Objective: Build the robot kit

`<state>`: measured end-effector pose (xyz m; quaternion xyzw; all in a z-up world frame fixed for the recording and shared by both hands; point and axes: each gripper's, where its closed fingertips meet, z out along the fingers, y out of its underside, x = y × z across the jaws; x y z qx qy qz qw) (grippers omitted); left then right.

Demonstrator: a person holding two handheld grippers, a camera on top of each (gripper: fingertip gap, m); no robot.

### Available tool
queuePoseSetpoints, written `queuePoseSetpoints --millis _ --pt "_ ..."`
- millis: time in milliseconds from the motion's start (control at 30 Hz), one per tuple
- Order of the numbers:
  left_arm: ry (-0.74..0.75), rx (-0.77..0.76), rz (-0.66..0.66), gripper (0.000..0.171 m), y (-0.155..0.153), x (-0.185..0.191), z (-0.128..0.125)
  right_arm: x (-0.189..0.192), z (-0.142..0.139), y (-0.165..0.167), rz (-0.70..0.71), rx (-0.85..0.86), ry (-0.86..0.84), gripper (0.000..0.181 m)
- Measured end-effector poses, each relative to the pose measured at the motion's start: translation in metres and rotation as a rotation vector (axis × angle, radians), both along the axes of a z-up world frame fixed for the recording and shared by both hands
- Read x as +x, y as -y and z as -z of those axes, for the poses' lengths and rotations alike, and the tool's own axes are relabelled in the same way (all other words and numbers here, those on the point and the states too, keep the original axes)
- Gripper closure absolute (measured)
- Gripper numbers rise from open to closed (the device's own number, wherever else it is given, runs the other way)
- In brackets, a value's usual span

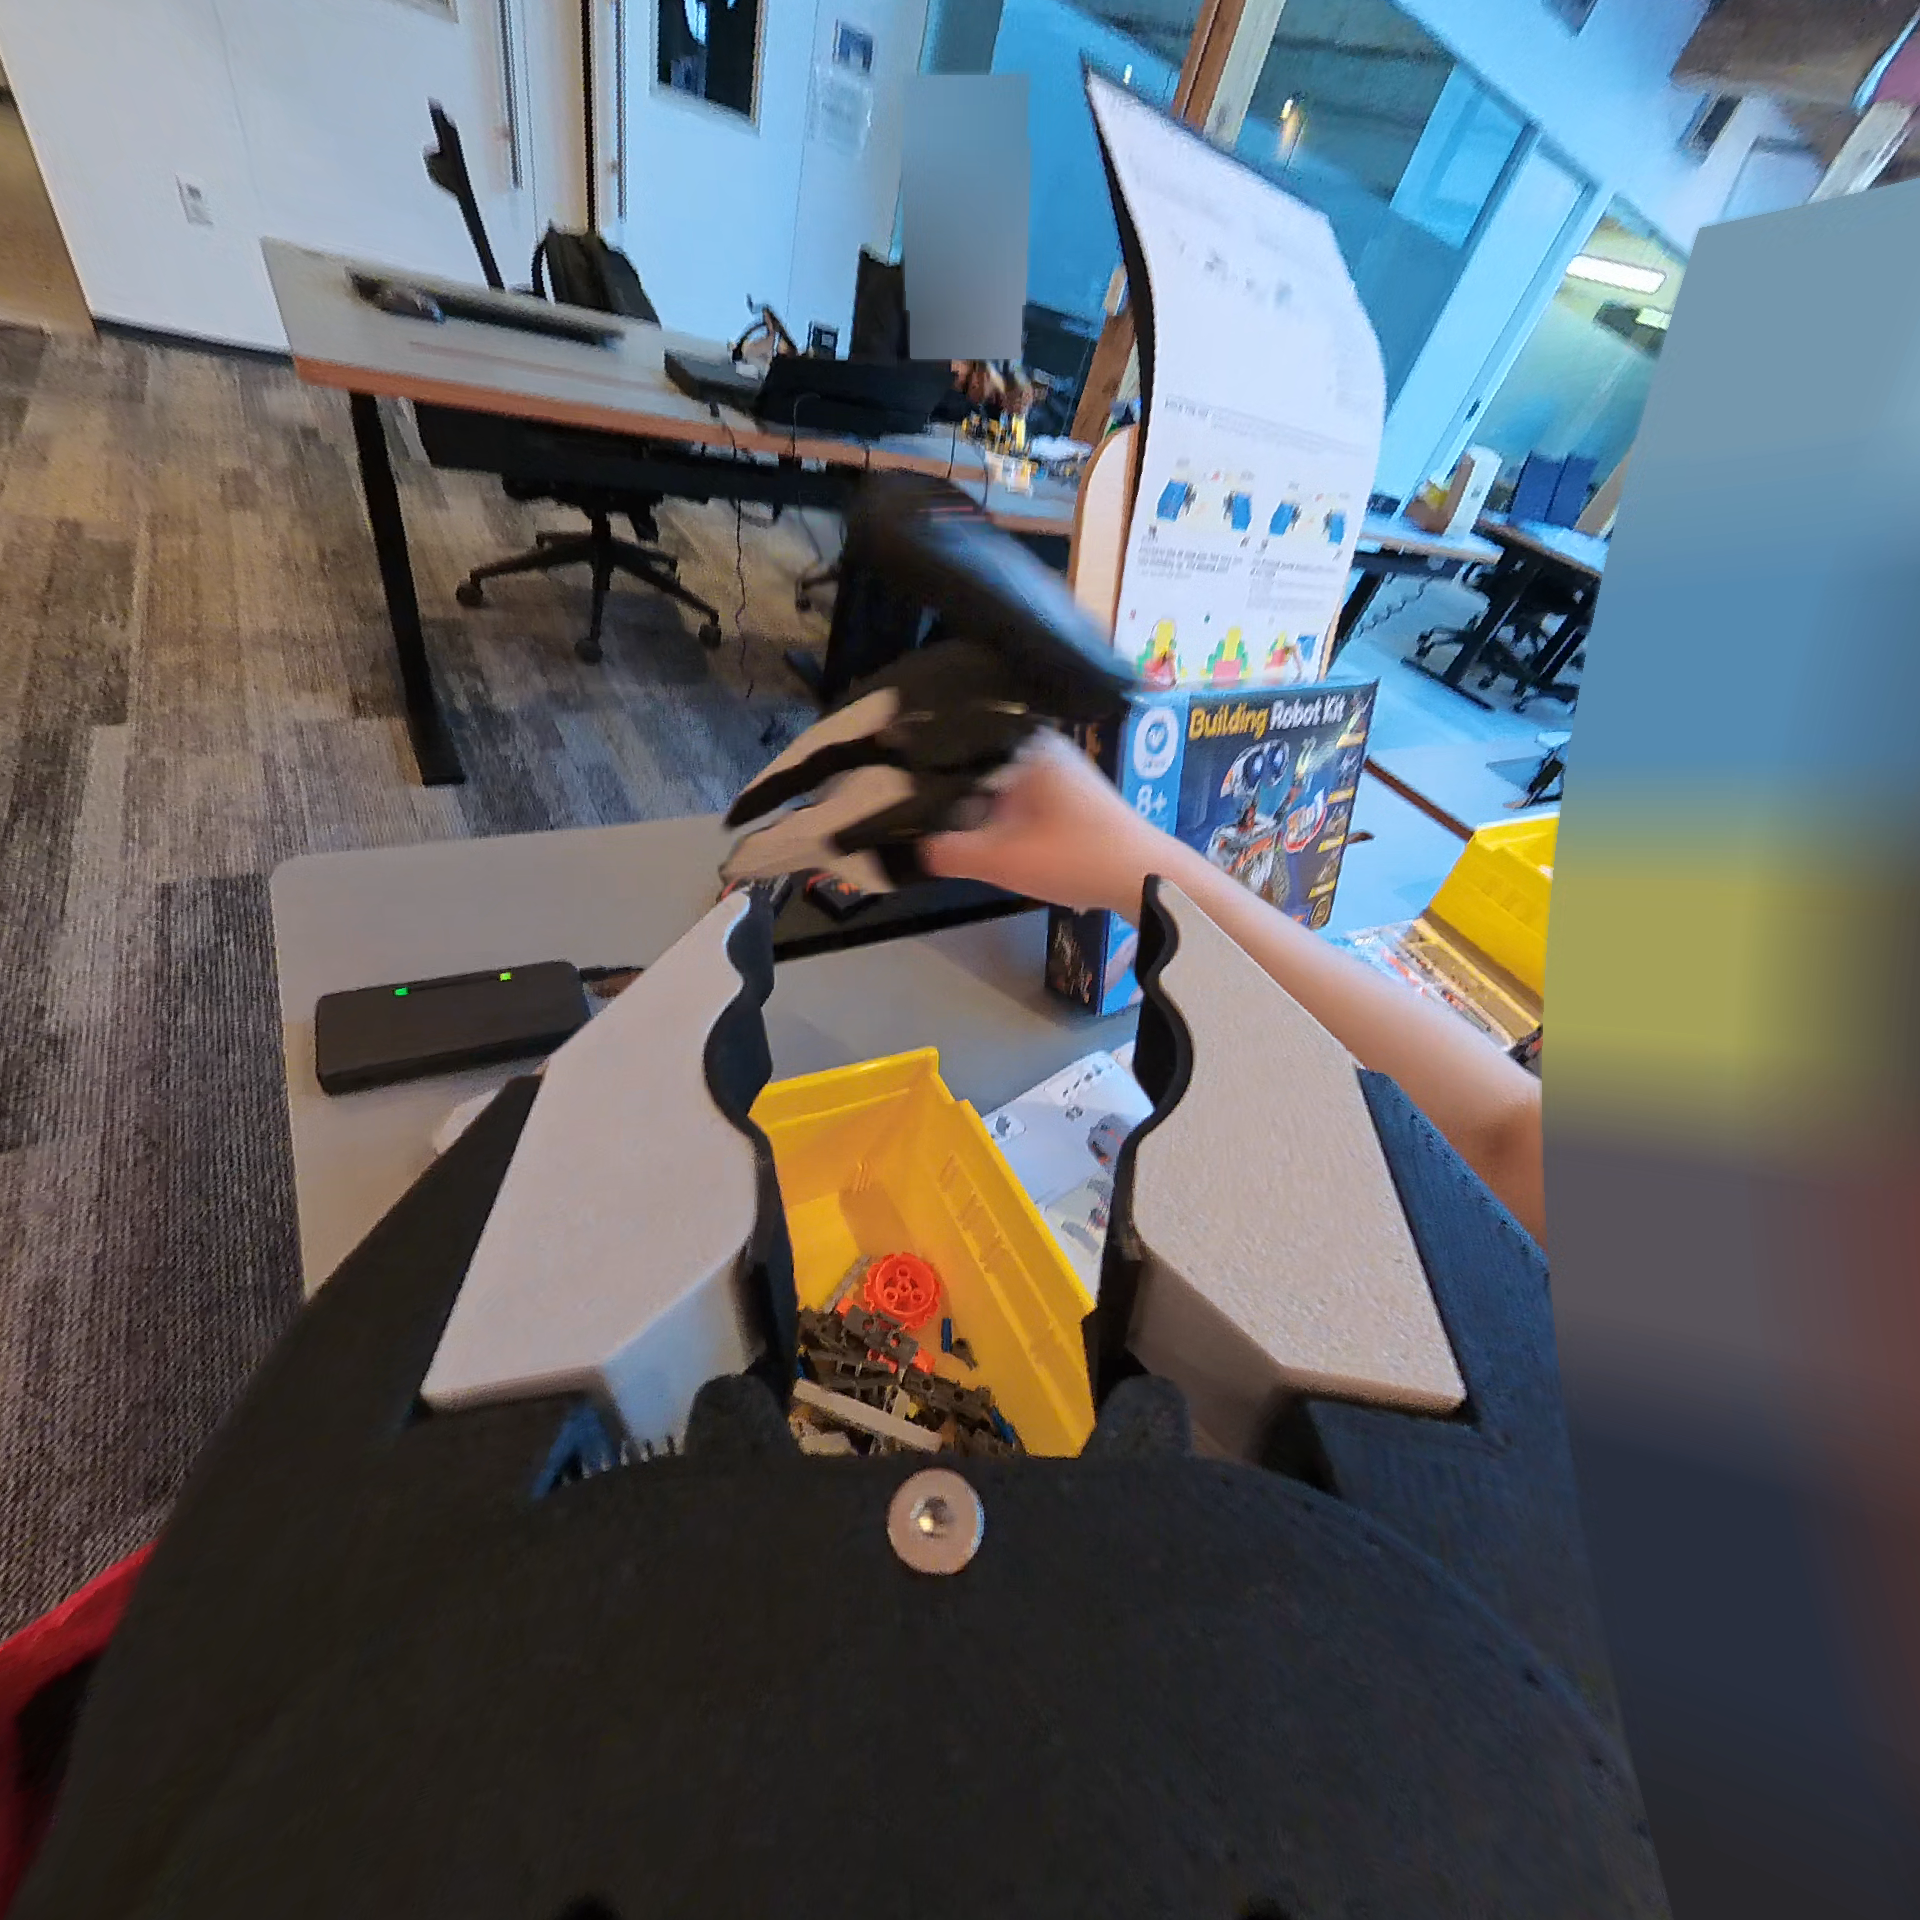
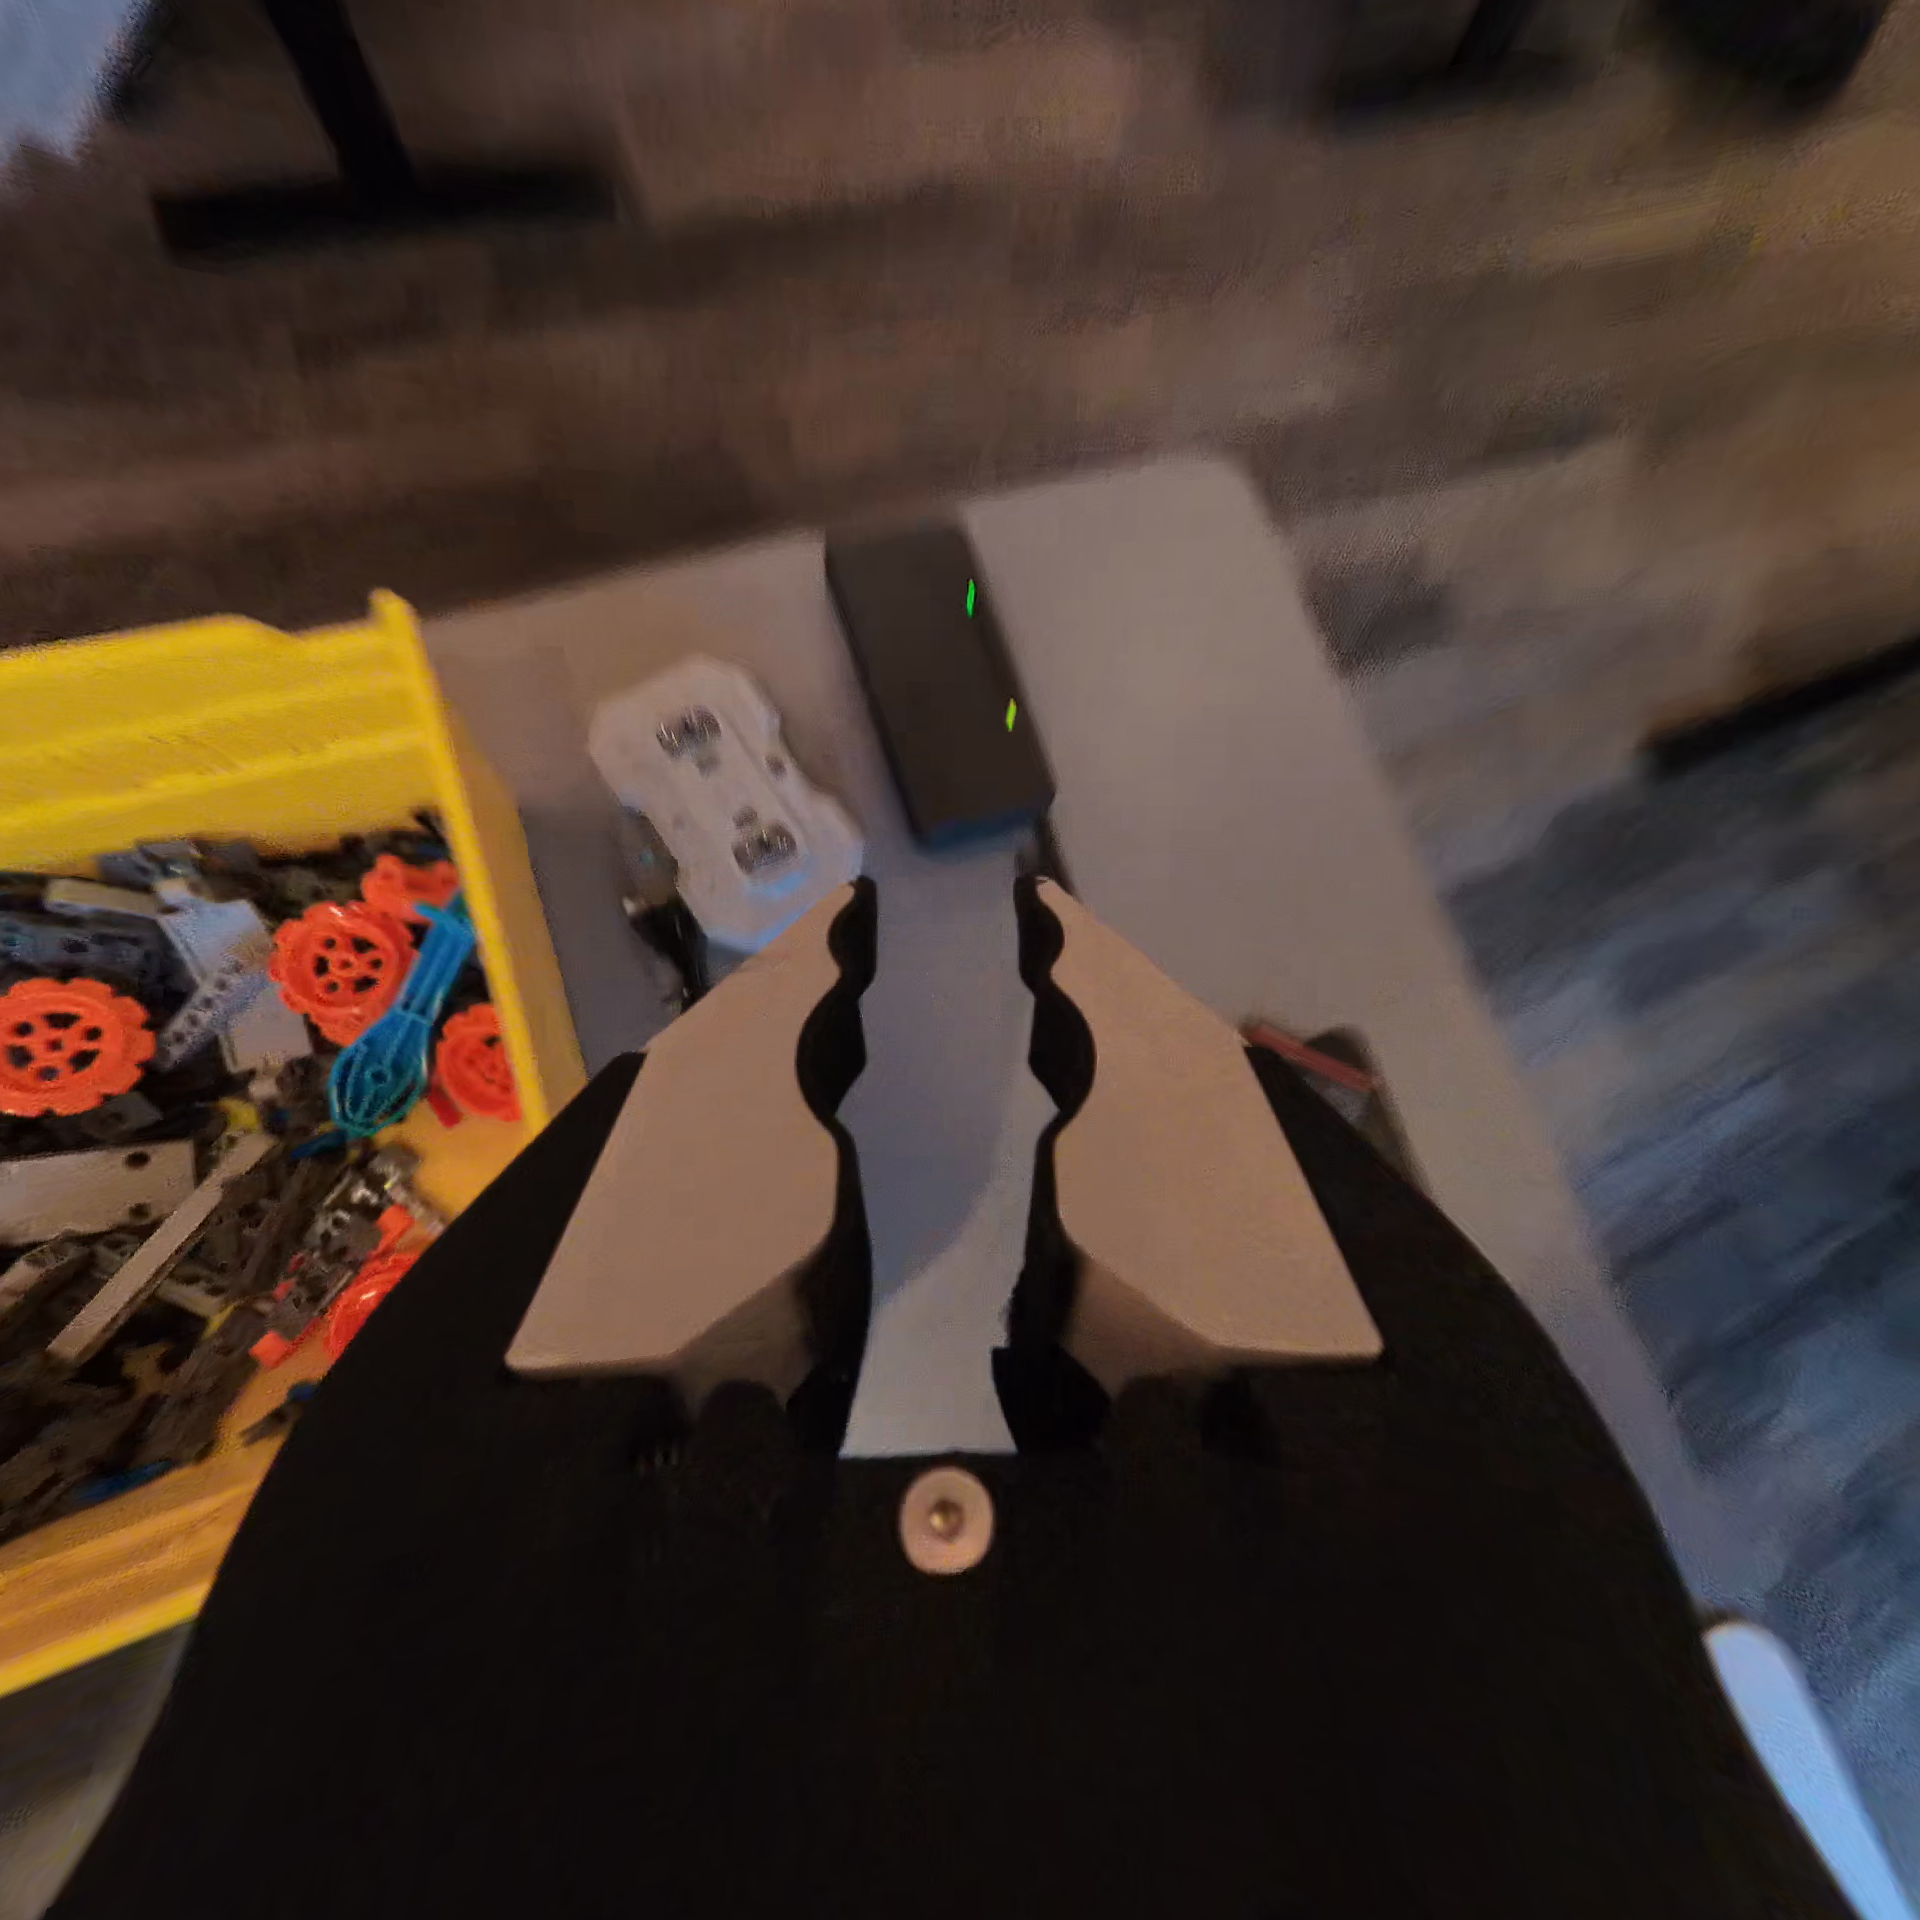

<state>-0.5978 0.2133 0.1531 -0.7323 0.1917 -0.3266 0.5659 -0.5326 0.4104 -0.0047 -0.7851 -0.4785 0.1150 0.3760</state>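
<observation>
Yellow plastic fills the gap between my left gripper's (image 1: 951,935) jaws: a bin (image 1: 966,1174) stands on the grey counter (image 1: 416,914) right below them, with a heap of dark building pieces (image 1: 894,1371) and an orange gear (image 1: 902,1286) at its near end. These jaws stand wide open and hold nothing. To the left on the counter I see a black box with green lights (image 1: 452,1023); to the right of the bin lies a white instruction sheet (image 1: 1070,1132). Farther off, a hand (image 1: 1039,821) carries my right gripper (image 1: 790,821) above the counter's far edge, blurred, and behind it stands a blue kit box (image 1: 1247,821) with a tall printed sheet (image 1: 1236,395) upright behind that. From my right gripper's (image 2: 943,883) own camera the picture is smeared, yet its jaws are plainly parted by a moderate gap and empty, hanging over bare counter (image 2: 1143,831). Just beyond their tips lie a white plastic block (image 2: 722,800) and the black box with green lights (image 2: 940,691), side by side. The bin (image 2: 239,707) sits at the left, full of orange gears (image 2: 343,971), a blue piece (image 2: 400,1039) and dark parts.
</observation>
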Motion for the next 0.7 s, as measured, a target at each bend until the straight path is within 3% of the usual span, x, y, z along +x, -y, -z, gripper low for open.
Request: queuePoseSetpoints --millis 33,67,133,200,267,433,700 --pt "0.013 0.010 -0.001 0.104 0.002 -0.002 -0.003 0.001 -0.022 0.015 -0.043 0.077 -0.068 0.153" --pt "0.026 0.022 -0.002 0.104 0.003 -0.005 -0.007 -0.002 -0.036 0.038 -0.122 0.103 -0.132 0.136" --pt "0.055 0.046 -0.006 0.104 0.007 -0.011 -0.014 -0.013 -0.047 0.082 -0.242 0.093 -0.244 0.115" --pt "0.080 0.062 -0.002 0.104 0.012 -0.015 -0.019 -0.026 -0.030 0.124 -0.380 0.021 -0.203 0.115" --pt "0.103 0.083 0.005 0.104 0.020 -0.020 -0.026 -0.036 0.000 0.152 -0.485 -0.041 -0.058 0.120" --pt "0.163 0.158 -0.002 0.105 0.037 -0.035 -0.044 -0.037 0.060 0.148 -0.550 -0.005 0.386 0.141" --pt "0.216 0.182 0.006 0.104 0.047 -0.048 -0.053 -0.033 0.071 0.140 -0.483 -0.079 0.468 0.141"
